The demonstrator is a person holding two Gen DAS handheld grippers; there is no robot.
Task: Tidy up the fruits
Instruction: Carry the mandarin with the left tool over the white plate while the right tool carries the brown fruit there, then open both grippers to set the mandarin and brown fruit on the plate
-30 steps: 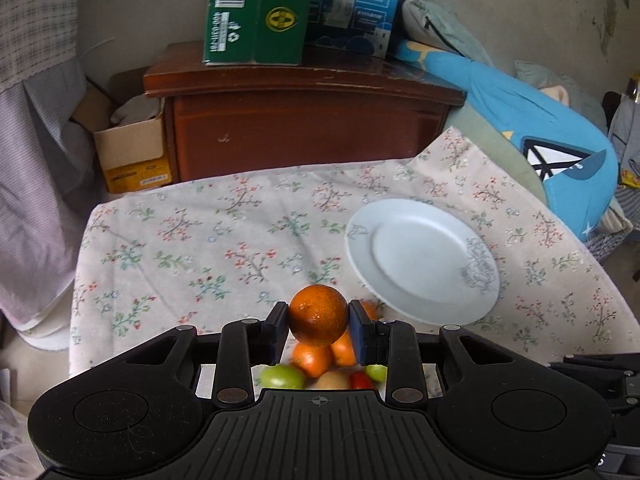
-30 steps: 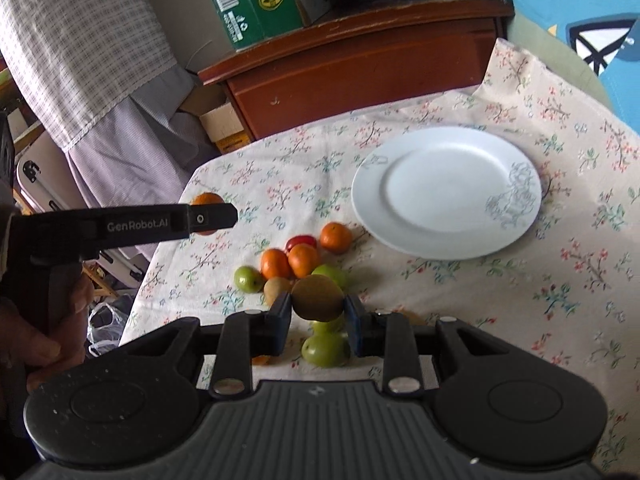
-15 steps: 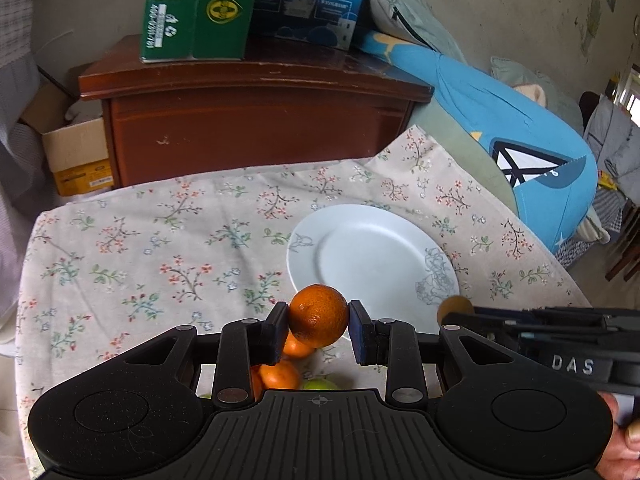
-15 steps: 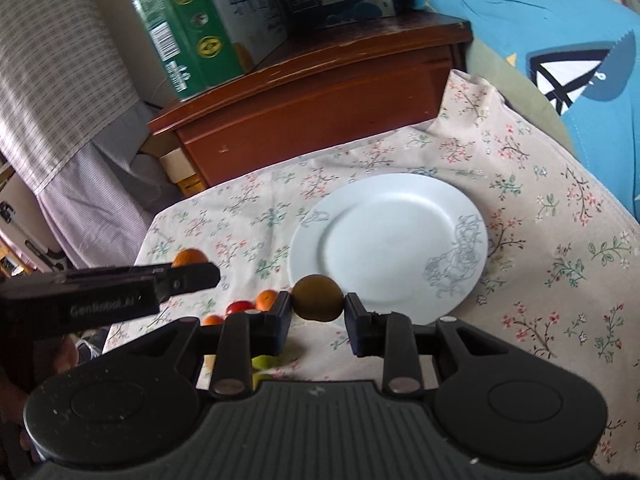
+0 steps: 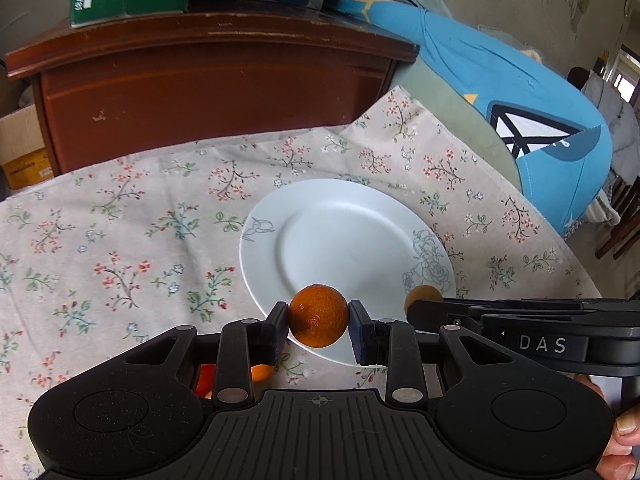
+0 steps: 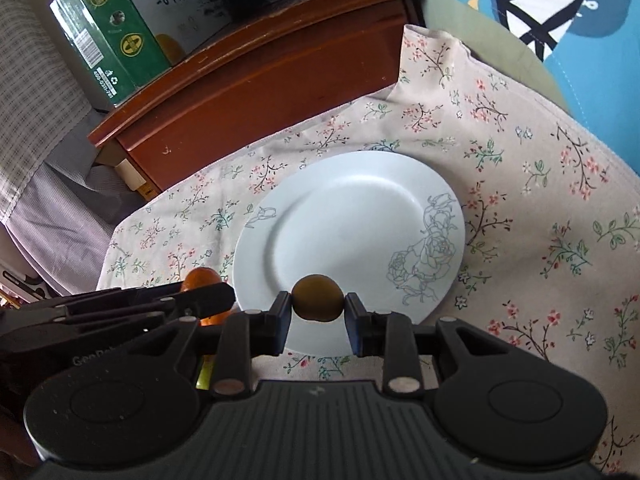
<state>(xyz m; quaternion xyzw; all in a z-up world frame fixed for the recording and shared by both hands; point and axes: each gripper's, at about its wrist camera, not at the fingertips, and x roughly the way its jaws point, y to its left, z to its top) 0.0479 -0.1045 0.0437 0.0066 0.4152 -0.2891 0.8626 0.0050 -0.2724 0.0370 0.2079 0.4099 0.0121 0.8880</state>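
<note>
The left tongs [image 5: 319,322] pinch an orange [image 5: 319,316] between their two pads, holding it in the air over the near rim of a white plate [image 5: 348,240]. The right tongs [image 6: 317,312] pinch a brownish-green fruit [image 6: 317,298], also held over the near edge of the plate [image 6: 344,240]. The two tongs sit side by side: in the left wrist view the right tongs [image 5: 416,306] reach in from the right with the brown fruit [image 5: 422,294] at their tip, just beside the plate's rim; in the right wrist view the left tongs [image 6: 208,300] come in from the left with the orange [image 6: 202,278] partly hidden behind them.

The plate is bare, with a grey rose drawn on its right side, and lies on a floral cloth [image 5: 120,240] that covers the table. Under the left tongs, more fruit [image 5: 260,374] lies on the cloth near the plate, orange and red patches mostly hidden by the tool. In the right wrist view a sliver of green fruit [image 6: 203,376] shows below the left tongs.

Behind the table stands a dark wooden cabinet [image 5: 208,92] with a green box [image 6: 108,40] on top. A blue cushion [image 5: 520,100] lies to the right. A thumb [image 5: 624,428] shows at the lower right edge of the left wrist view.
</note>
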